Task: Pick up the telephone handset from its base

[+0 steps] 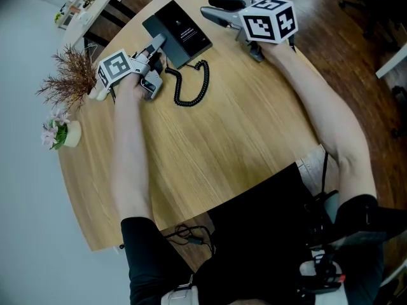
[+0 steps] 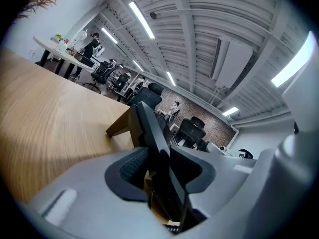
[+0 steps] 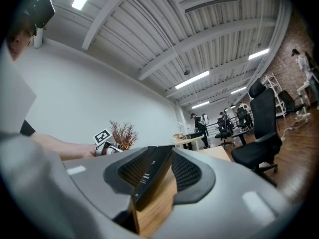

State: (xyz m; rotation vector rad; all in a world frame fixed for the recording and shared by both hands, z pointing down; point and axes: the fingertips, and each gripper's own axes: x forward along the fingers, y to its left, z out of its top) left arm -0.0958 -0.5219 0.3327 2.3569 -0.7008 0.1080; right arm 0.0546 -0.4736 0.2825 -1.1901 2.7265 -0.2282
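Note:
The black telephone base (image 1: 184,30) lies at the far side of the round wooden table (image 1: 241,138). Along its left edge sits the handset (image 1: 170,57), with a coiled black cord (image 1: 191,88) running from it. My left gripper (image 1: 156,46) reaches in from the left. In the left gripper view my left gripper (image 2: 159,171) has its jaws against both sides of the dark handset (image 2: 152,133). My right gripper (image 1: 222,11) is at the base's right corner. In the right gripper view my right gripper (image 3: 155,168) is shut on the black base (image 3: 148,180) and the wood under it.
A dried brown plant (image 1: 70,75) and a small pot of pink flowers (image 1: 60,132) stand at the table's left rim. A white desk (image 1: 89,5) is beyond the table. Office chairs (image 3: 261,128) and people stand in the room behind.

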